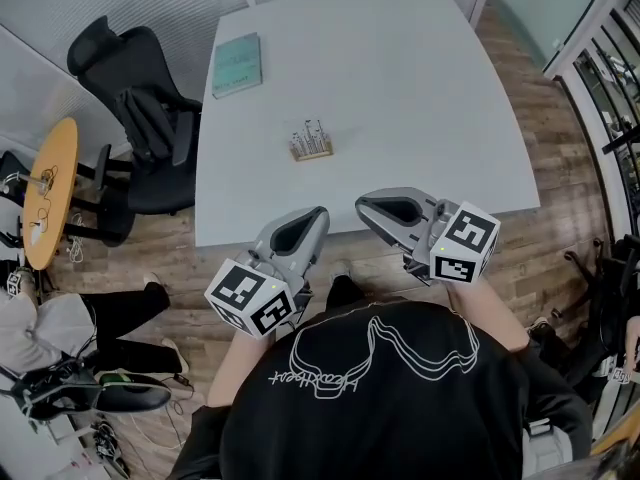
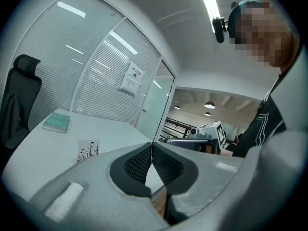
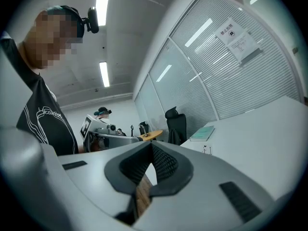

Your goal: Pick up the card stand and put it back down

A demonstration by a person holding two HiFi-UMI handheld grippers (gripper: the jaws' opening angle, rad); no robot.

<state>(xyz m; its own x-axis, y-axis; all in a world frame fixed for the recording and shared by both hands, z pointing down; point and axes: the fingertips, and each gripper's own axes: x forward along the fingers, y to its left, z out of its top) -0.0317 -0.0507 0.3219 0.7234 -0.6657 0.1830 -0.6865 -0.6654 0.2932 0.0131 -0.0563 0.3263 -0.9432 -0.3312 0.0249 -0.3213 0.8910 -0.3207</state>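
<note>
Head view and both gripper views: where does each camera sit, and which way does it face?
Head view: sits on the person's head, faces steeply down on the table, card stand and teal book; shows the shirt, left claw and right claw.
Left gripper view: rides the left claw, looks along its shut jaws over the table; shows the shirt.
Right gripper view: rides the right claw, looks along its shut jaws; shows the shirt.
Shared: all three show card stand and teal book.

On the table (image 1: 420,98) before you: card stand (image 1: 311,143) near its middle, book (image 1: 237,64) at its far left corner. Left of the table: chair (image 1: 135,108). Off its near edge: your left gripper (image 1: 320,212), right gripper (image 1: 361,205).
</note>
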